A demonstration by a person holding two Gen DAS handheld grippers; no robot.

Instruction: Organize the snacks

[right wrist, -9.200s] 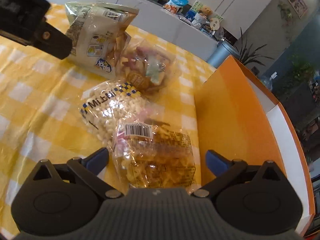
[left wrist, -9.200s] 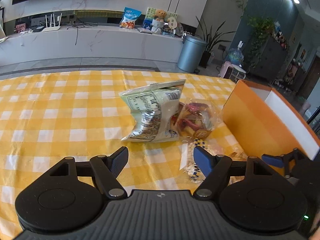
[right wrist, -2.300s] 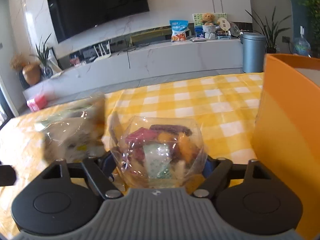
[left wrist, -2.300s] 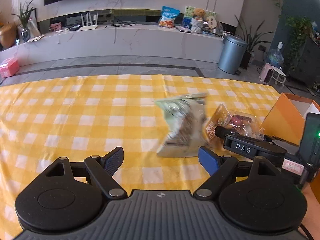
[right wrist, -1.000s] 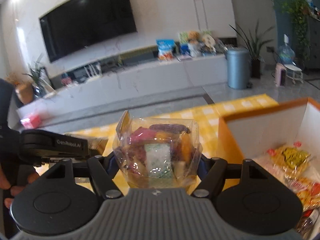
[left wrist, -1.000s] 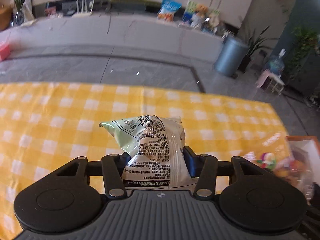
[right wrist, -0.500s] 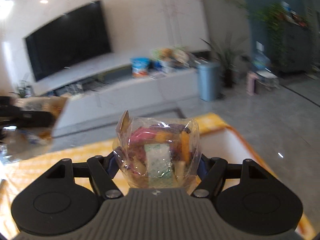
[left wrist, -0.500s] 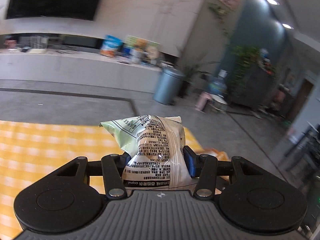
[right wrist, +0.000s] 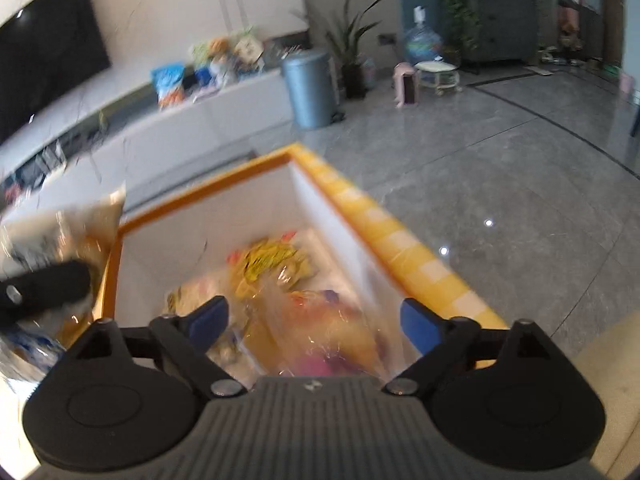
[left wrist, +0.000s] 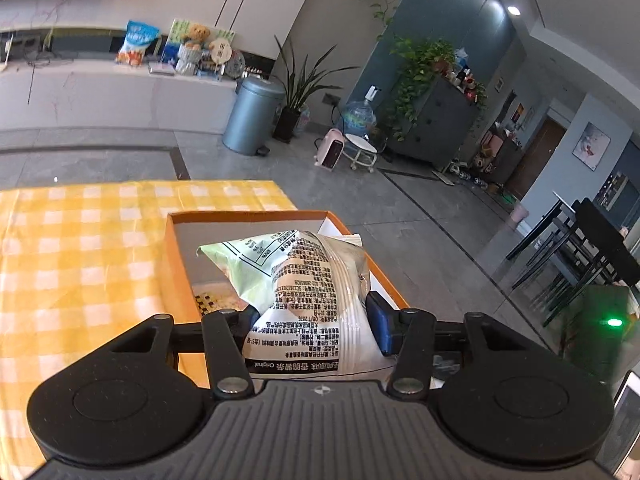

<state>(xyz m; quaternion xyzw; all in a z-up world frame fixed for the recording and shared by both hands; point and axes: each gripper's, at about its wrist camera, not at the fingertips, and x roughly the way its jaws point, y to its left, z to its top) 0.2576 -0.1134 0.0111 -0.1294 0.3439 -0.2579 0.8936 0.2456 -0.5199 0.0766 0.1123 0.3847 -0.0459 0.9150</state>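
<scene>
The step in hand is judged to be the dropping of two snack packets into the orange cardboard box with white inner walls [right wrist: 308, 200], which stands at the corner of the worktop covered by a yellow-and-white checked cloth [left wrist: 80, 240].

The right gripper [right wrist: 314, 322] is held above the open box, tilted downward, and its jaws are opening: the blue-padded fingers [right wrist: 416, 322] are spread wide, and the clear plastic packet of mixed coloured snacks [right wrist: 332, 332] lies blurred between them with no pad seen pressing on it. It is judged to be on its way down onto the yellow crinkled packets [right wrist: 272, 264] already in the box. This release is best finished with the fingers kept fully apart until the packet has dropped clear, so that the film is not snagged when the gripper is lifted.

The left gripper [left wrist: 312, 316] is pinched on the pale green and white foil snack bag printed with black text [left wrist: 304, 280], gripped across its lower half, over the near left part of the box. Only a chequered packet [left wrist: 208, 300] can be made out beneath it. The bag should be carried a little further over the opening before it is let go, since its puffed top leans toward the left wall [left wrist: 176, 248]. The two grippers are close together, so the right one is best withdrawn first.
</scene>
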